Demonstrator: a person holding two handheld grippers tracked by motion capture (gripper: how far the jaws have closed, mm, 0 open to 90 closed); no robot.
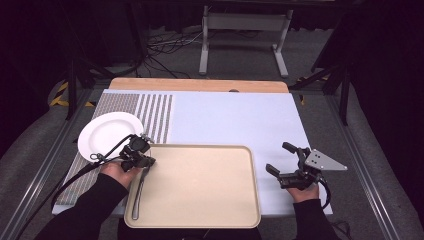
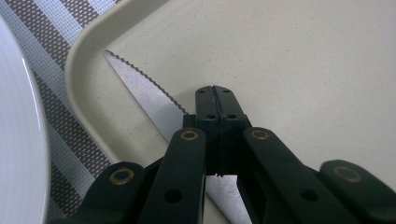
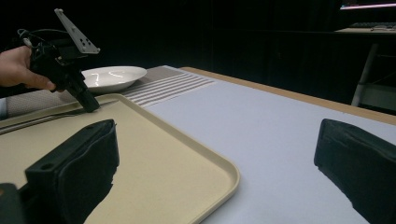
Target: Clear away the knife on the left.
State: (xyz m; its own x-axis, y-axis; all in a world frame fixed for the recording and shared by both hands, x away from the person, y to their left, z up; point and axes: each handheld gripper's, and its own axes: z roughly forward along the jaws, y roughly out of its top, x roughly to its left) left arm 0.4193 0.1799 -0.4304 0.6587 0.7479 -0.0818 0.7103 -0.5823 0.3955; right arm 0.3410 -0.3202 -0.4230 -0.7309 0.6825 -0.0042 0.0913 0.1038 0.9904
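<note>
Currently the left gripper (image 2: 215,95) is clamped on the serrated knife (image 2: 144,91), which lies flat at the tray (image 1: 200,210) left edge, not yet lifted. The right gripper (image 1: 286,161) waits wide open and empty above the surface (image 1: 235,117); judging by the layout, transfer toward the plate (image 1: 107,132) remains.

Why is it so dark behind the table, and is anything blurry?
High view: light falls on the table, the room behind stays dark. Right gripper view: its own black jaws look soft, close to the lens. Left gripper view: the knife blade looks sharp, and the plate shines bright white.
</note>
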